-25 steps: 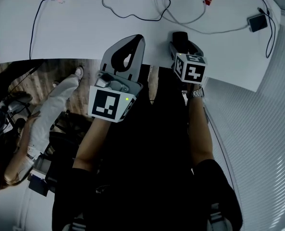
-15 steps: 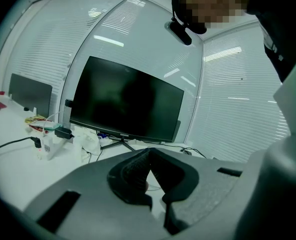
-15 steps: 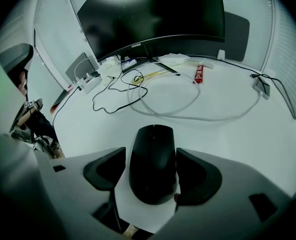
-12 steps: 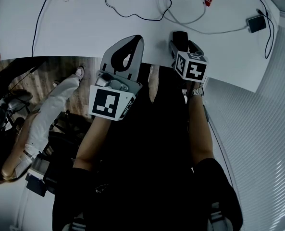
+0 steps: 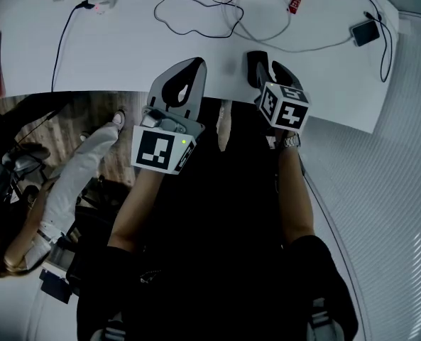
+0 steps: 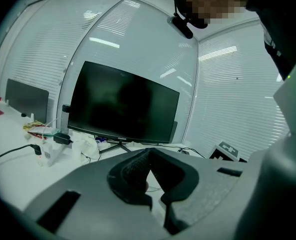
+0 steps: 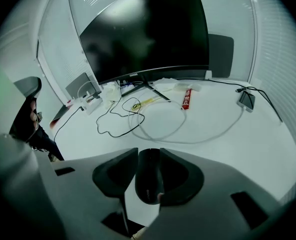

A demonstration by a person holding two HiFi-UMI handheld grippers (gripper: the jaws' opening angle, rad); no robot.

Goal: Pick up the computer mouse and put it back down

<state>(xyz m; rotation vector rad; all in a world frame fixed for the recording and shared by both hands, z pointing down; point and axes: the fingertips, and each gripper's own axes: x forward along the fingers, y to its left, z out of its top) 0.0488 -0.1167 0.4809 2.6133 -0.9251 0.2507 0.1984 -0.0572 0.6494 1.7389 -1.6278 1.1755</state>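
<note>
R gripper (image 7: 148,153): jaws narrowed to about mid width, pads pressed on both sides of the black computer mouse (image 7: 148,180). They have just been closing, w/ the mouse between them. Mouse sits lengthwise in the jaw gap, its rear end toward the camera.

Head view: R gripper (image 5: 265,73) tilted steeply down over the near edge of the white table (image 5: 125,48). Mouse (image 5: 255,65) shows just past the marker cube, a faint shadow on the table to its left. Can't tell if the mouse is clear of the surface or touching it.

L gripper (image 6: 148,153): jaws together at the tips, nothing btwn them. Head view puts the L gripper (image 5: 196,62) at the table's front edge, pointing nearly level, well apart from the mouse.

Beyond the mouse: loose cables (image 7: 138,118), a phone (image 7: 247,100) on its lead, and a dark monitor (image 7: 148,29) at the back.
</note>
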